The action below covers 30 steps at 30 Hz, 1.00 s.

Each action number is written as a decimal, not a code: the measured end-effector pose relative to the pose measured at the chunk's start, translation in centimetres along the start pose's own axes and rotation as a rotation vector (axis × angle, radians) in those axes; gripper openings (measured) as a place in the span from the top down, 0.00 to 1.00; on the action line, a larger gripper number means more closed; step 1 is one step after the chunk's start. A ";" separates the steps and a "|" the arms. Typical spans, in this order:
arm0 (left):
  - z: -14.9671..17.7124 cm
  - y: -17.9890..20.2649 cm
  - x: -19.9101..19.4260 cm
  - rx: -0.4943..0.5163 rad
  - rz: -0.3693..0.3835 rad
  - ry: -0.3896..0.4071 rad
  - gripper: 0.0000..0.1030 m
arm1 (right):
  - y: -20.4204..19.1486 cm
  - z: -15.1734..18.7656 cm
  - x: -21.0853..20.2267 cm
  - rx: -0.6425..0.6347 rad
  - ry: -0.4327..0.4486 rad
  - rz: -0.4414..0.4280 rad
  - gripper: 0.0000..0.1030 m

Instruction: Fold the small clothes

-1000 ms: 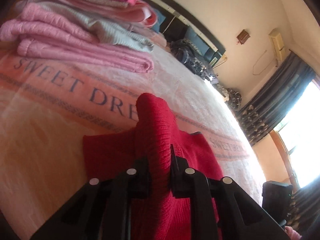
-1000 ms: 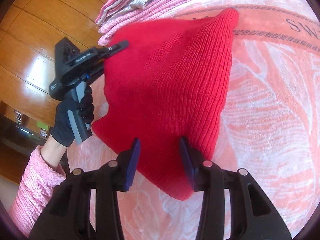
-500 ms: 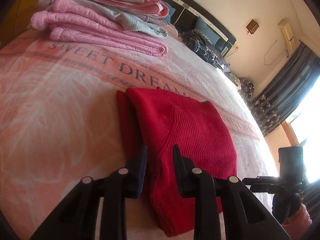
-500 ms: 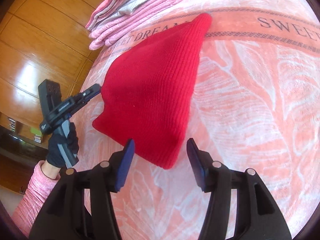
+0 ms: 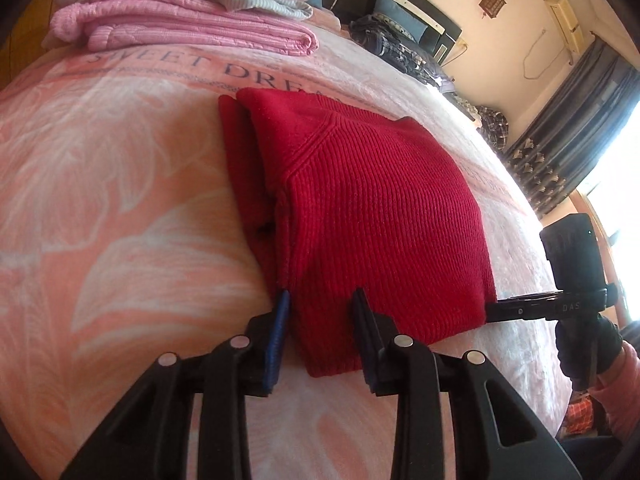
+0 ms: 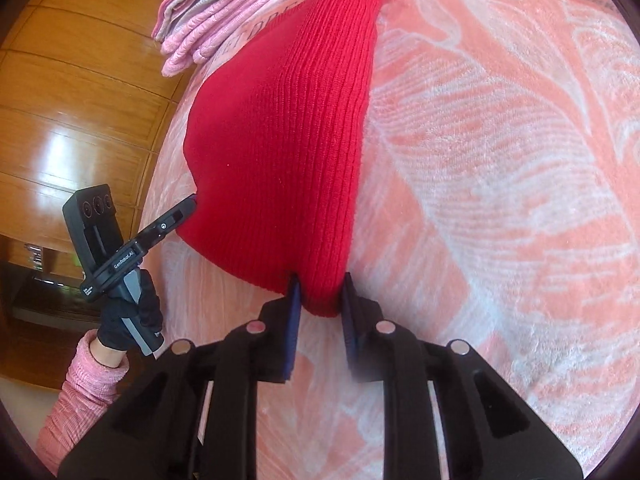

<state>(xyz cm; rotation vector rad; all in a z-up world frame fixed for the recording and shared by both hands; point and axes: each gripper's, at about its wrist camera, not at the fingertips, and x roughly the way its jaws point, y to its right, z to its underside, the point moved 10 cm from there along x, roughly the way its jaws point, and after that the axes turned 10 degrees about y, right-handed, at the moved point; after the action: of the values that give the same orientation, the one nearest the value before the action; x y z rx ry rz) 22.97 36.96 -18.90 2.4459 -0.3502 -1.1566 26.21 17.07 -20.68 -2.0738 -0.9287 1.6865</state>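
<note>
The red sweater (image 5: 372,216) lies folded on the bed (image 5: 120,208), right in front of both claws. It is knitted and thick, so it looks soft and floppy, not heavy, and it will bend and sag when lifted. It should not slip much, because the wool is rough. The best places to hold it seem to be the two near corners, where the layers sit on top of each other, so all the layers come up together. The left claw (image 5: 320,312) is spread apart, with the near corner of the sweater between its two fingers but not squeezed. The right claw (image 6: 320,292) has its fingers on each side of the other near corner, close to the cloth; I cannot tell if it is pinching yet. Far ahead of the left claw, past the sweater, sits a pile of folded pink and grey clothes (image 5: 184,12). There are no boxes or baskets to see here.
</note>
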 end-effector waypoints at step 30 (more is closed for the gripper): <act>-6.9 -2.5 7.0 -0.505 0.241 -0.049 0.37 | 1.3 -6.9 -2.6 0.133 0.151 -0.096 0.48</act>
<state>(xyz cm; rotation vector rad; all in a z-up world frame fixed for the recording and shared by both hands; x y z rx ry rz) 32.82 38.17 -20.82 1.8860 -0.3107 -1.0496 32.94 15.52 -17.69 -2.0045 -0.8313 1.4798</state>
